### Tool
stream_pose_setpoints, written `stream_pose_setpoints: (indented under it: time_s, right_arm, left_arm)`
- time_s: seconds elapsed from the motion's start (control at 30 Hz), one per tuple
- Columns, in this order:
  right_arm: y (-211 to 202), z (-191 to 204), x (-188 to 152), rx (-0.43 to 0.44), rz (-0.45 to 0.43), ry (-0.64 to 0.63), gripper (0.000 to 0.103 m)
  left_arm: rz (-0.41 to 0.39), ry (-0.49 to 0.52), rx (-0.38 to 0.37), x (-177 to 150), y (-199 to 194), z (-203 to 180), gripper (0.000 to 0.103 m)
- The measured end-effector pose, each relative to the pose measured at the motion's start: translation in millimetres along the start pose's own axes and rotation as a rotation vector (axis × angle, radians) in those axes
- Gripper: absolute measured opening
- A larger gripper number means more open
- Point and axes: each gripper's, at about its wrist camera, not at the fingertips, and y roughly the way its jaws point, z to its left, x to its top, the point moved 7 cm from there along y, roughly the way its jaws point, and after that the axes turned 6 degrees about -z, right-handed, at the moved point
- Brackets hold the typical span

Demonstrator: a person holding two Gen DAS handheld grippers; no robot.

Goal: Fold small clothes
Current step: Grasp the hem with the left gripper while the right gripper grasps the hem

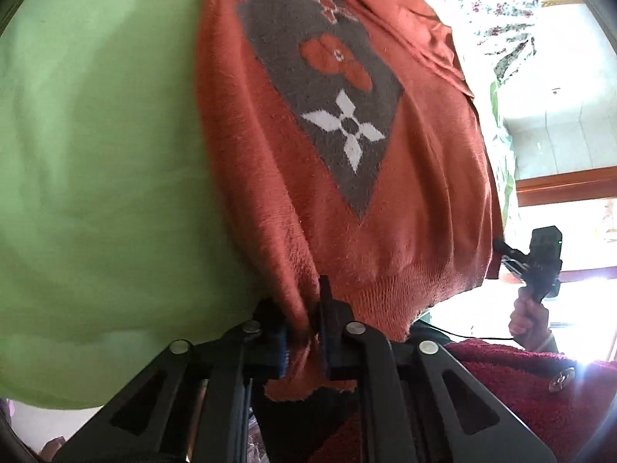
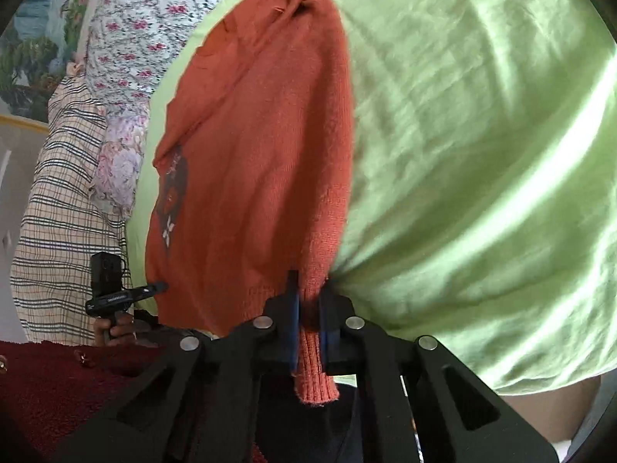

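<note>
A small orange knit sweater point(image 1: 416, 200) with a grey panel of flower shapes point(image 1: 327, 88) hangs stretched over the green sheet point(image 1: 96, 154). My left gripper point(image 1: 304, 320) is shut on one corner of its ribbed hem. My right gripper point(image 2: 308, 308) is shut on the other hem corner, and the sweater point(image 2: 250, 146) runs away from it over the green sheet point(image 2: 482, 135). The right gripper also shows in the left wrist view point(image 1: 540, 266), held by a hand. The left gripper shows in the right wrist view point(image 2: 115, 289) at the sweater's left edge.
Floral bedding point(image 2: 127, 31) and a checked cloth point(image 2: 65, 212) lie beyond the sheet on the left. The person's dark red fleece sleeve point(image 1: 520, 393) is low in both views. A wooden ledge point(image 1: 567, 185) and bright window are to the right.
</note>
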Motion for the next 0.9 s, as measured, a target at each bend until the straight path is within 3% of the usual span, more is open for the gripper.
stream_pose_setpoints:
  time_s: [0.1, 0.27, 0.37, 0.57, 0.7, 0.9]
  right_arm:
    - [-20, -3, 5, 0.025, -0.07, 0.039, 0.008]
    - [-21, -9, 2, 0.02, -0.044, 0.067, 0.007]
    - [-30, 19, 17, 0.107, -0.097, 0.052, 0.007]
    - [-43, 57, 67, 0.194, -0.197, 0.022, 0.007]
    - [-47, 76, 111, 0.199, -0.277, -0.01, 0.007]
    - [-38, 84, 180, 0.19, -0.355, -0.028, 0.007]
  left_arm:
    - [-0.039, 0.026, 0.003, -4, -9, 0, 0.006]
    - [-0.106, -0.033, -0.055, 2, -27, -6, 0.005]
    - [-0.186, -0.019, -0.109, 18, -52, -23, 0.005]
    - [-0.348, -0.043, -0.166, 81, -91, -42, 0.005]
    - [-0.437, -0.035, -0.204, 130, -110, -57, 0.005]
    - [-0.509, -0.058, -0.168, 214, -111, -58, 0.004]
